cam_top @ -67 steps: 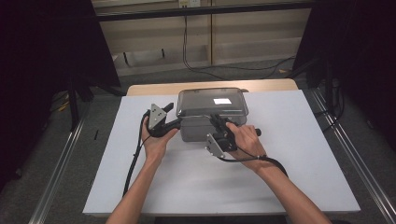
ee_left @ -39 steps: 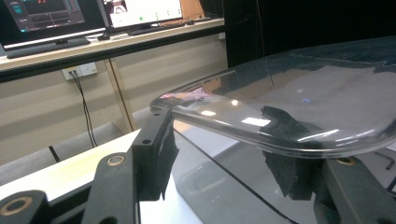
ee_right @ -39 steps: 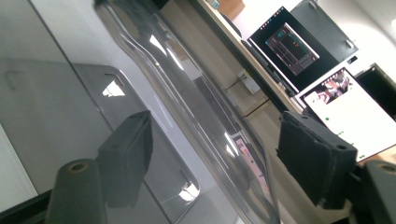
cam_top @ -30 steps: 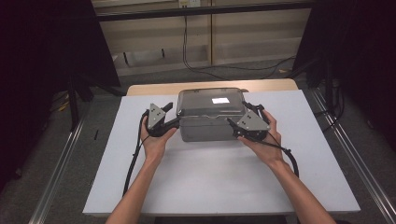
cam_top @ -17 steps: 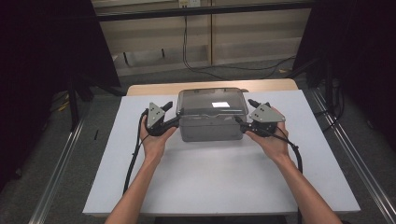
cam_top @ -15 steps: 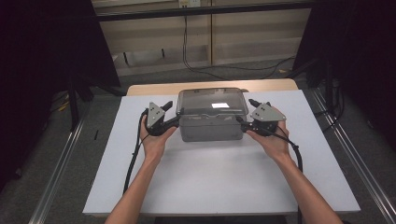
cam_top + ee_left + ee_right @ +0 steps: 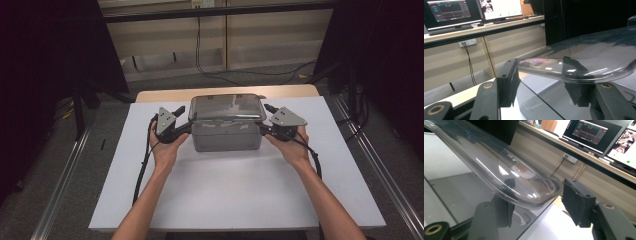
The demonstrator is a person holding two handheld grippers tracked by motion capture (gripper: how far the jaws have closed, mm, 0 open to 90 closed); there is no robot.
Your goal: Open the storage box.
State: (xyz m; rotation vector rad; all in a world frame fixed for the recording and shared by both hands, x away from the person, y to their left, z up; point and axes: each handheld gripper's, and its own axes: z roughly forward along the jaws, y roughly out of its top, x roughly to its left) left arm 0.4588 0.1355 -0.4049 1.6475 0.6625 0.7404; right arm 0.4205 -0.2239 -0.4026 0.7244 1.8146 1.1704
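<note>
A clear plastic box with a see-through lid stands at the back middle of the white table top. My left gripper is at the box's left end. In the left gripper view the lid's rim lies between the jaws of the left gripper, one pad against its edge and one under it. My right gripper is at the right end. Its jaws have just been closing, with the lid's corner between them and the pads of the right gripper at the rim.
Metal rails run along the floor on both sides of the table. A wooden edge shows behind the white top. Cables hang at the back wall. Monitors stand on a desk beyond.
The right hand has swung from the box's front to its right end, and its jaws have narrowed around the lid's corner. The left hand and the box have stayed put.
</note>
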